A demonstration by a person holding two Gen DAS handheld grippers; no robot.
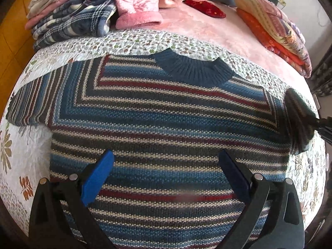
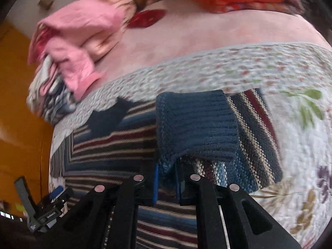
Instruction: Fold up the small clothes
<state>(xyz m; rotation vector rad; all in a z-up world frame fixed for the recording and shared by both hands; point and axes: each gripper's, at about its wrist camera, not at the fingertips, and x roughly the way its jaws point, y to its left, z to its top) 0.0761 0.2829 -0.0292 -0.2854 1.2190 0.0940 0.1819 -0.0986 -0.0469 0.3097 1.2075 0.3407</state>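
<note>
A striped knit sweater in blue, red, grey and cream lies flat on a floral quilt, dark blue collar toward the far side. My left gripper hovers open over the sweater's lower body, its blue pads wide apart and holding nothing. My right gripper is shut on the sweater's right sleeve at the blue ribbed cuff, which is lifted and folded in over the body. In the left wrist view that raised sleeve shows blurred at the right edge. The left gripper appears at lower left in the right wrist view.
A heap of clothes sits at the back left: plaid fabric and a pink padded jacket. A red item lies on the pink bedsheet. Folded quilts are stacked at the back right. An orange floor lies beyond the bed's left edge.
</note>
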